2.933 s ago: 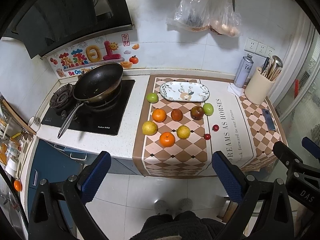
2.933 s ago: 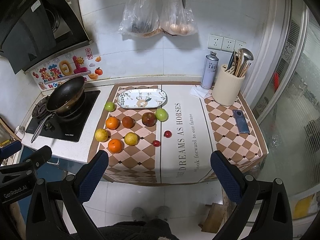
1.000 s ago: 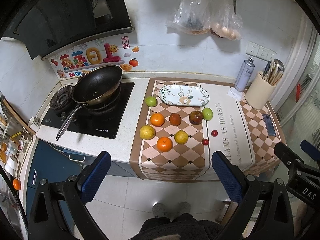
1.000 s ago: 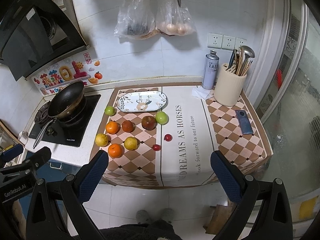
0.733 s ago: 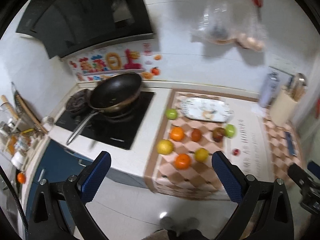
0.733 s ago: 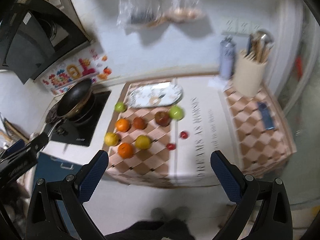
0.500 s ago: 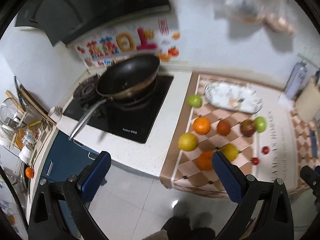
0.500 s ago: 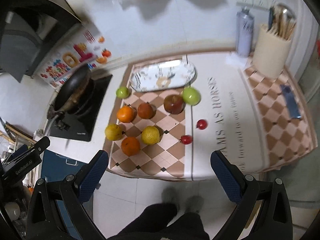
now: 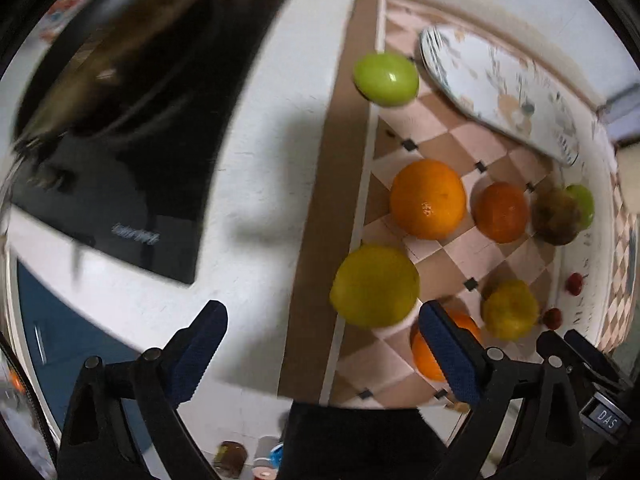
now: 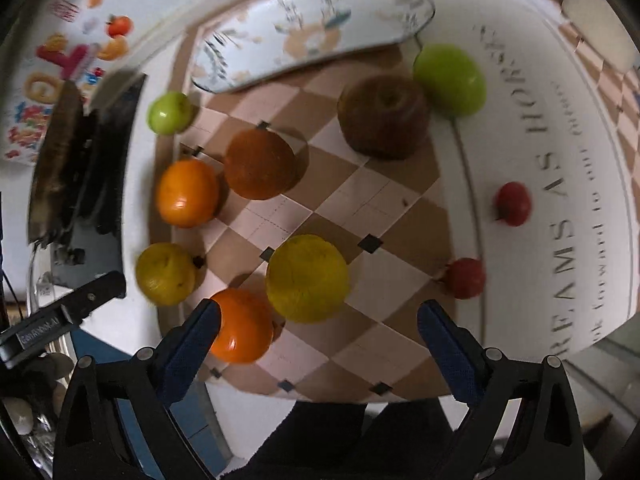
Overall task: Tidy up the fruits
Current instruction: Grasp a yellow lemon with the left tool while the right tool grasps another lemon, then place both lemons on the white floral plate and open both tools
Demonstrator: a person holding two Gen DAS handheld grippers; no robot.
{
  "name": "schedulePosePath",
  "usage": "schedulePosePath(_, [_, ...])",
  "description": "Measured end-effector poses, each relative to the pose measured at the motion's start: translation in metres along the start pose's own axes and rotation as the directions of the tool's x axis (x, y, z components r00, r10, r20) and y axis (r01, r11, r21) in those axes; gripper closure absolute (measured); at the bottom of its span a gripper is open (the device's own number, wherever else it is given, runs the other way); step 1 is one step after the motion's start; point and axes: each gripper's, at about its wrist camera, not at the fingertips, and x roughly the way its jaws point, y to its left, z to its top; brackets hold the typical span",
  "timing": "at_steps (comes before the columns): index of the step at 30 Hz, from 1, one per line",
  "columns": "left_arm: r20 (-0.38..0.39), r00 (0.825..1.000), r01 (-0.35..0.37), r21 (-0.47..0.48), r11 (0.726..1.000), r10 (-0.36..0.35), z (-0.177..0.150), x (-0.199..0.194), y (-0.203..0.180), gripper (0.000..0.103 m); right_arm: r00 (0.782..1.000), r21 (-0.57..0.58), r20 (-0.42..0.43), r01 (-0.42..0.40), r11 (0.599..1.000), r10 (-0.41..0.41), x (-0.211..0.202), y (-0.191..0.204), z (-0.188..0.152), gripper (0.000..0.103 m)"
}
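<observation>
Stove (image 9: 168, 152): it now fills the far left; a second ago I stood well back.
Left claw (image 9: 322, 354): jaws apart, empty, just before yellow fruit (image 9: 374, 285).
Right claw (image 10: 318, 350): apart, empty, before second yellow fruit (image 10: 307, 278).
Plate (image 10: 312, 28): bare; sorting not begun.

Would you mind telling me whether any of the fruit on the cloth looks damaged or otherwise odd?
One stands out: the brownish apple beside the green apple, in front of the empty plate. Its skin looks dull and brown, unlike the bright oranges, though blur hides whether it is bruised or rotten.
</observation>
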Motion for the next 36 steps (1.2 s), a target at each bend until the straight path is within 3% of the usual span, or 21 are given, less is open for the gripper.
schedulePosePath(5, [-0.086, 0.996, 0.027, 0.099, 0.995, -0.019, 0.010, 0.035, -0.017, 0.005, 0.999, 0.044, -0.041, 0.019, 0.999, -0.017, 0.024, 0.004, 0.007, 0.003])
schedulePosePath(8, [-0.096, 0.995, 0.033, 0.151, 0.988, -0.018, 0.011, 0.046, -0.028, 0.007, 0.998, 0.073, -0.067, 0.013, 0.997, -0.008, 0.036, 0.004, 0.007, 0.006])
schedulePosePath(14, [-0.131, 0.989, 0.091, 0.198, 0.976, -0.065, 0.009, 0.059, -0.043, 0.040, 0.994, 0.088, -0.107, 0.025, 0.996, -0.016, 0.057, 0.010, 0.009, 0.026])
schedulePosePath(15, [-0.135, 0.988, 0.103, 0.203, 0.974, -0.076, 0.008, 0.060, -0.046, 0.042, 0.995, 0.080, -0.098, 0.029, 0.996, -0.021, 0.057, 0.012, 0.009, 0.034])
schedulePosePath(17, [-0.122, 0.991, 0.088, 0.218, 0.972, -0.062, 0.007, 0.059, -0.051, 0.042, 0.995, 0.058, -0.090, 0.042, 0.997, -0.037, 0.057, 0.017, 0.011, 0.041])
schedulePosePath(24, [-0.081, 0.996, 0.062, 0.245, 0.968, -0.043, 0.000, 0.048, -0.058, 0.043, 0.996, 0.014, -0.082, 0.039, 0.999, -0.038, 0.051, 0.024, 0.004, 0.041])
schedulePosePath(31, [0.008, 0.985, 0.166, 0.203, 0.965, -0.171, 0.007, -0.031, -0.058, 0.043, 0.999, -0.012, 0.007, -0.047, 0.999, 0.047, -0.005, 0.022, 0.021, 0.042])
schedulePosePath(36, [0.077, 0.967, 0.228, 0.175, 0.958, -0.244, 0.053, -0.078, -0.067, 0.042, 0.991, -0.034, 0.100, -0.091, 0.995, 0.094, -0.053, 0.012, 0.070, 0.042])
